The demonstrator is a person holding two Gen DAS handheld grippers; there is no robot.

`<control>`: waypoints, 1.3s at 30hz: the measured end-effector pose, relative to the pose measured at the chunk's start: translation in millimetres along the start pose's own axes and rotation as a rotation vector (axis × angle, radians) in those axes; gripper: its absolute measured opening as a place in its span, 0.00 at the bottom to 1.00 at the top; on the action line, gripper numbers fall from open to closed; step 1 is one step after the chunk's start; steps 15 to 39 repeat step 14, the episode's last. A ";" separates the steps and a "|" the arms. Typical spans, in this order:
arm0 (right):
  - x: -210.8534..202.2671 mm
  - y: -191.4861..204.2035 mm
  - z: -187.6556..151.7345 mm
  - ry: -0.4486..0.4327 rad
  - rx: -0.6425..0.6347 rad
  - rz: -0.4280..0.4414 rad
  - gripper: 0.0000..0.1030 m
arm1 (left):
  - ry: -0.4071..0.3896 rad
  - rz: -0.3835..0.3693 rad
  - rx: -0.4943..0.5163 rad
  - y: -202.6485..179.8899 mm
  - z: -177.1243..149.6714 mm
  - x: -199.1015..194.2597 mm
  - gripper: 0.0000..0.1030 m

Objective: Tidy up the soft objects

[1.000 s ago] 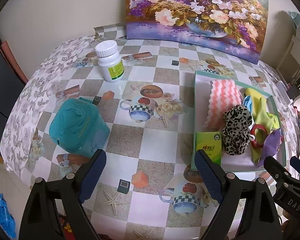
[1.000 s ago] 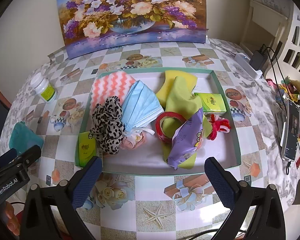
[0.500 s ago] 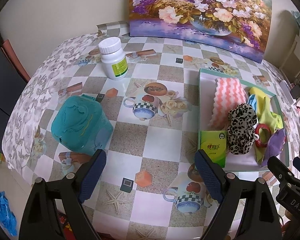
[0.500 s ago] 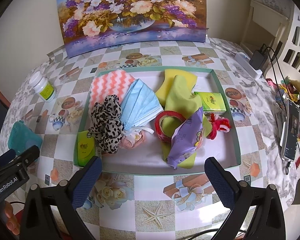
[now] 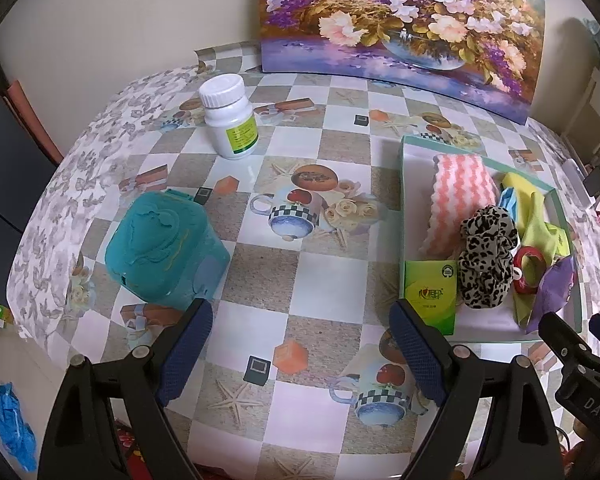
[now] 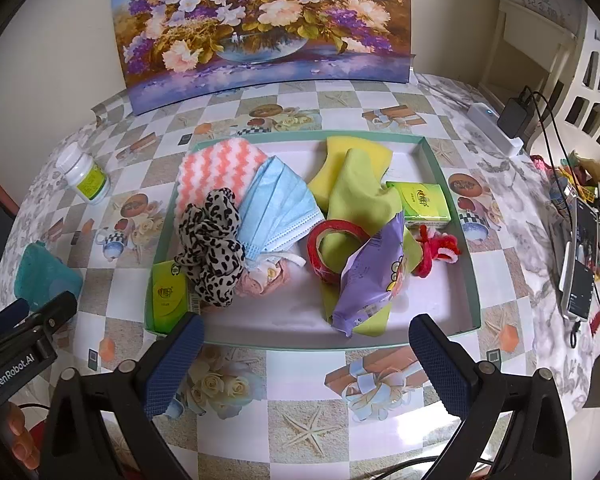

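A teal-rimmed tray (image 6: 452, 184) holds soft things: a pink-and-white wavy cloth (image 6: 216, 168), a leopard scrunchie (image 6: 212, 248), a blue face mask (image 6: 278, 208), a yellow sponge (image 6: 336, 160), a green cloth (image 6: 360, 200), a purple pouch (image 6: 372, 276), a red tape roll (image 6: 332, 240) and two green tissue packs (image 6: 422, 200). My right gripper (image 6: 306, 354) is open and empty above the tray's near edge. My left gripper (image 5: 302, 344) is open and empty over the tablecloth, left of the tray (image 5: 402, 208).
A teal lidded box (image 5: 160, 248) and a white pill bottle (image 5: 230, 118) stand on the table at the left. A flower painting (image 6: 260, 20) leans on the back wall. A phone (image 6: 580, 276), cables and clutter lie at the right edge.
The left wrist view has drifted a little, so the table and tray sit slightly lower and further right. The right gripper has barely moved. Both stay open.
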State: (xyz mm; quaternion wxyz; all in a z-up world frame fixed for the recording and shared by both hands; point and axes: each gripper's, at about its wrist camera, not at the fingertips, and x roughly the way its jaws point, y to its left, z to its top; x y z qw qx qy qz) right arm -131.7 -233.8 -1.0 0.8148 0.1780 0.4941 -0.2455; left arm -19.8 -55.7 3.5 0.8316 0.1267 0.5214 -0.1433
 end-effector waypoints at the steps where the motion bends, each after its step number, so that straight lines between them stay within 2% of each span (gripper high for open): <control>1: 0.3 -0.6 -0.3 0.001 0.001 -0.001 1.00 | -0.001 0.003 0.000 0.2 -0.1 -0.1 0.88; 39: 0.5 -0.4 -0.3 0.005 0.001 -0.004 1.00 | -0.003 0.023 0.010 -1.2 -0.1 0.1 0.88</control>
